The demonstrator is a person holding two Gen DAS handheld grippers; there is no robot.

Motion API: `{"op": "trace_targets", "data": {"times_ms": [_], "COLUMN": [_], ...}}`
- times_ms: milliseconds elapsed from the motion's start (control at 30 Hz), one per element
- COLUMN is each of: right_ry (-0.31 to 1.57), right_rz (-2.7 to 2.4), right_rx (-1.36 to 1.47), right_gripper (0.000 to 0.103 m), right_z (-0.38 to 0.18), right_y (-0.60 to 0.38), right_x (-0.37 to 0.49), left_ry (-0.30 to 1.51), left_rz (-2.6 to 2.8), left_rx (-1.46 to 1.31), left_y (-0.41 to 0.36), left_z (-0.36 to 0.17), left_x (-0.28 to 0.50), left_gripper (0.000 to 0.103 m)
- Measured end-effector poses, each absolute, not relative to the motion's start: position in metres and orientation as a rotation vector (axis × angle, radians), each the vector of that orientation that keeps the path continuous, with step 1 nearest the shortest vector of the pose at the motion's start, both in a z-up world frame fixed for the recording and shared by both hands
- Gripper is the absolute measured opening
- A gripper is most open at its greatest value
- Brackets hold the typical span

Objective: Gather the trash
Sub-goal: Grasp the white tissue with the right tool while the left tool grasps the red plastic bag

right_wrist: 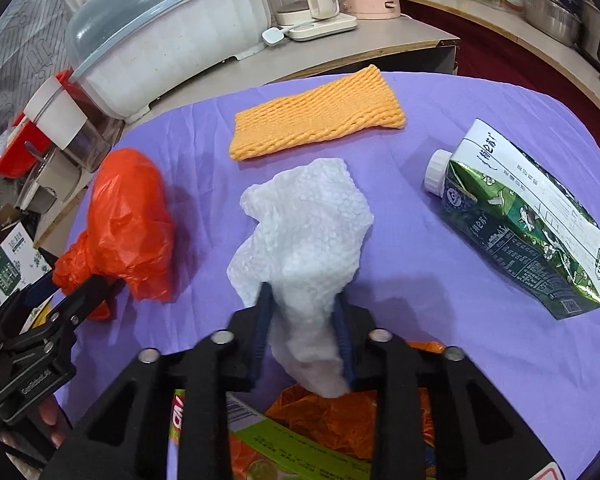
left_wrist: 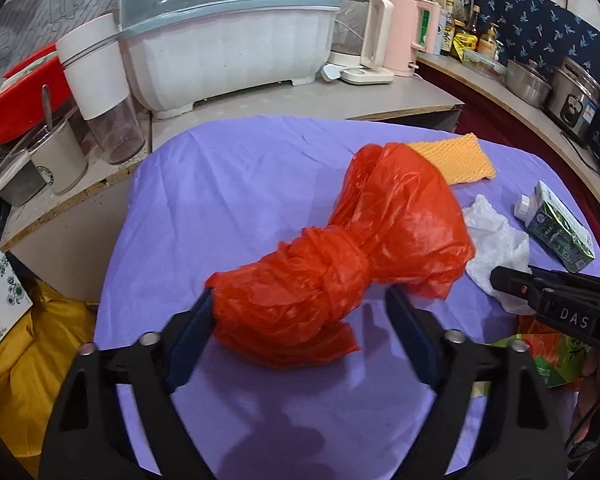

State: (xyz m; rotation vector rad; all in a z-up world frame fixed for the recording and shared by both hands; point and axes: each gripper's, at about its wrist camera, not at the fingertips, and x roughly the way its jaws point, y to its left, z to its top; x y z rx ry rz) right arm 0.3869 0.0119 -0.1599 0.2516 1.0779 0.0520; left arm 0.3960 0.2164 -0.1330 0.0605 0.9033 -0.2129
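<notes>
The right gripper point(right_wrist: 302, 330) is clenched on the near tail of the white foam wrap point(right_wrist: 300, 232), which lies on the purple cloth point(right_wrist: 420, 300) just right of the knotted red bag point(left_wrist: 340, 264). The left gripper point(left_wrist: 300, 320) straddles the red bag's near end, its jaws wide apart with only one pad touching the plastic, so nothing is grasped there. The pinch on the wrap is shallow: a quick lift may let the soft foam slip out. Slick bag film could also squirm free if the jaws catch only loose plastic.
</notes>
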Motion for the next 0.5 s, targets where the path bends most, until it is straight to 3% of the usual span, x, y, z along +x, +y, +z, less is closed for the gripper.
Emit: {"op": "trace_targets", "data": {"times_ms": [100, 500], "right_ry": [1.071, 0.976], "right_rz": [0.064, 0.05], "right_rx": [0.262, 0.305], "right_gripper": [0.01, 0.008], "right_z": [-0.157, -0.115], "right_y": [0.009, -0.024], "right_x": [0.383, 0.341], "left_ry": [0.904, 0.903], "left_rz": [-0.215, -0.234], "left_rx": [0.049, 0.027], "left_y": [0.212, 0.176], "left_z": [-0.131, -0.109], "left_x": [0.391, 0.348], "left_gripper": [0.055, 0.022]}}
